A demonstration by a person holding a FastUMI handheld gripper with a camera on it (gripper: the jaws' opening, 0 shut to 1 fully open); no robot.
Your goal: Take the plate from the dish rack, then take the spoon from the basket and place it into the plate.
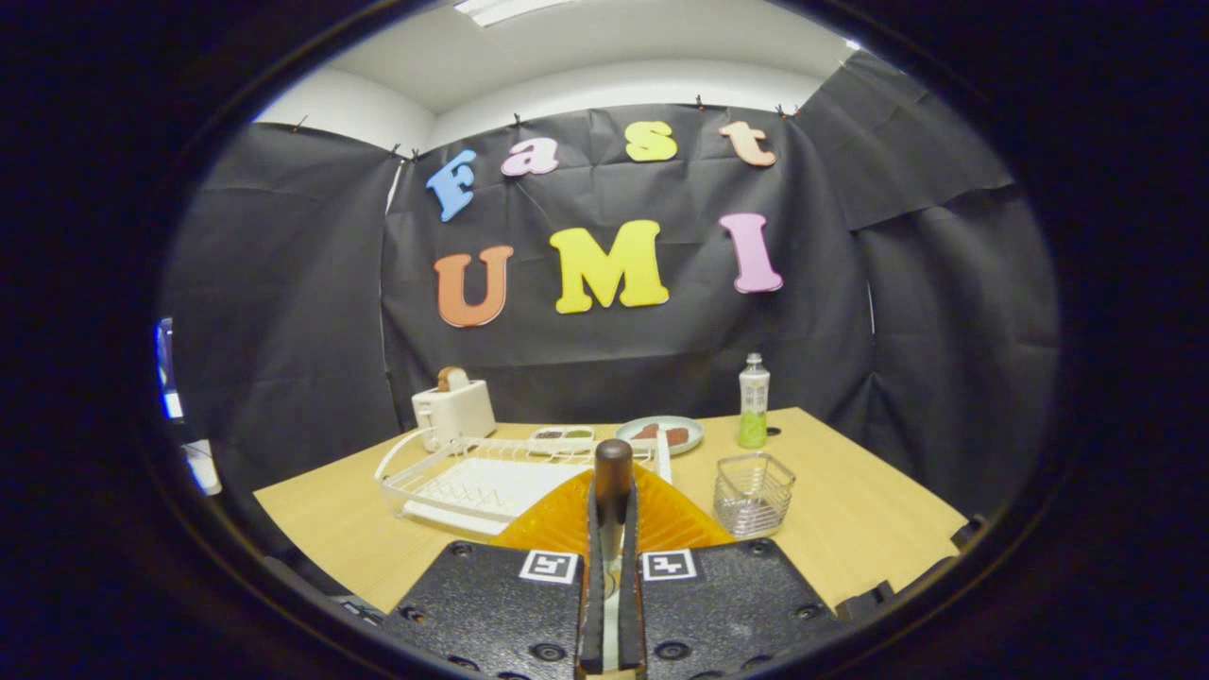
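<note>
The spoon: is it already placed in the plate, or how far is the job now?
Done: the orange plate lies on the table, out of the dish rack. In hand: the fingers are shut on the spoon, outside the basket, above the plate. Left: releasing it there.

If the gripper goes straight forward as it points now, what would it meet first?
The gripper, shut on the spoon, hangs over the orange plate. Straight ahead the far rim of the white dish rack probably comes first, though depth and height are unclear.
</note>
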